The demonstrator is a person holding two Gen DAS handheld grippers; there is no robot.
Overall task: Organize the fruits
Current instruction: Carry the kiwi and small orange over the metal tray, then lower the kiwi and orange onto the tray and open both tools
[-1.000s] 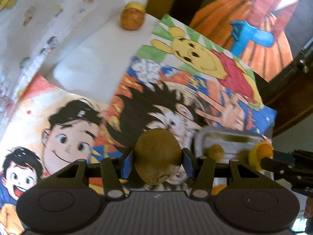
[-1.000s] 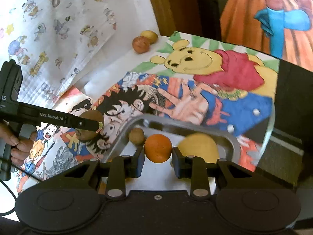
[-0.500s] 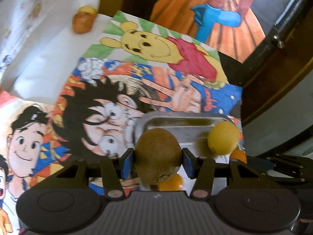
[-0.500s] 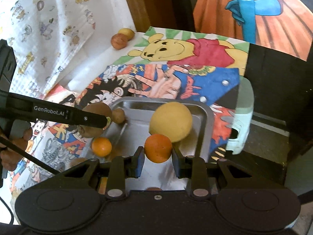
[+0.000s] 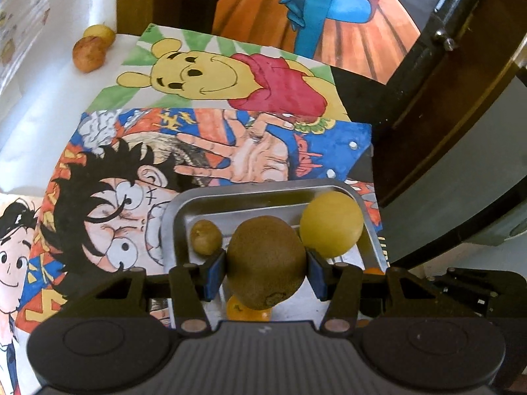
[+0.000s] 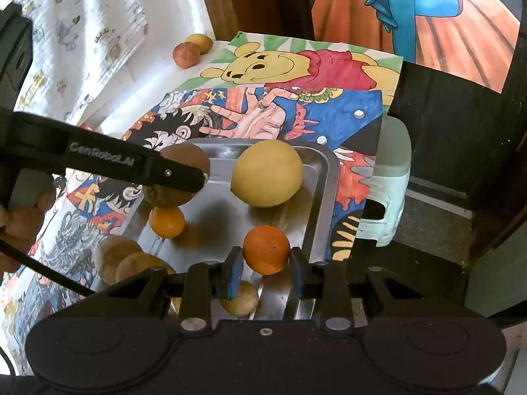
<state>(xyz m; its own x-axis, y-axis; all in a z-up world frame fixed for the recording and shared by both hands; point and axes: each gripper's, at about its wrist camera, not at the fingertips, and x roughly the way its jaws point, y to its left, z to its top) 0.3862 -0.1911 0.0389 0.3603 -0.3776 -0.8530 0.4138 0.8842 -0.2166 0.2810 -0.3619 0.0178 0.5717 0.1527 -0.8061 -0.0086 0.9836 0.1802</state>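
Holding a kiwi [image 5: 266,265] over the near part of the metal tray [image 5: 230,196], the left gripper [image 5: 266,271] has its jaws clamped on the fruit's two sides; the same kiwi [image 6: 179,181] shows from the right wrist view, half hidden behind the left gripper's finger, above the tray's left rim [image 6: 145,227]; the right gripper [image 6: 266,263] carries an orange [image 6: 266,249], jaws clamped on it, above the tray's near right part. Inside the tray: a large yellow fruit [image 6: 267,172] at the far right corner; a small orange [image 6: 167,221] by the left rim; a small kiwi [image 5: 206,237] at the far left corner, seen from the left wrist view only; a pale brown fruit [image 6: 240,299] at the near end, partly hidden by the right gripper. Two tan fruits [image 6: 126,260] lie touching each other at the tray's near left; whether inside or outside the rim cannot be told. The tray rests on cartoon drawings [image 6: 296,75] covering the worktop, at their right edge. At the worktop's far left corner, well apart from the tray, a brown fruit [image 6: 186,54] and a yellow fruit [image 6: 199,42] sit touching. A pale green stool [image 6: 390,177] stands just beside the worktop's right edge.
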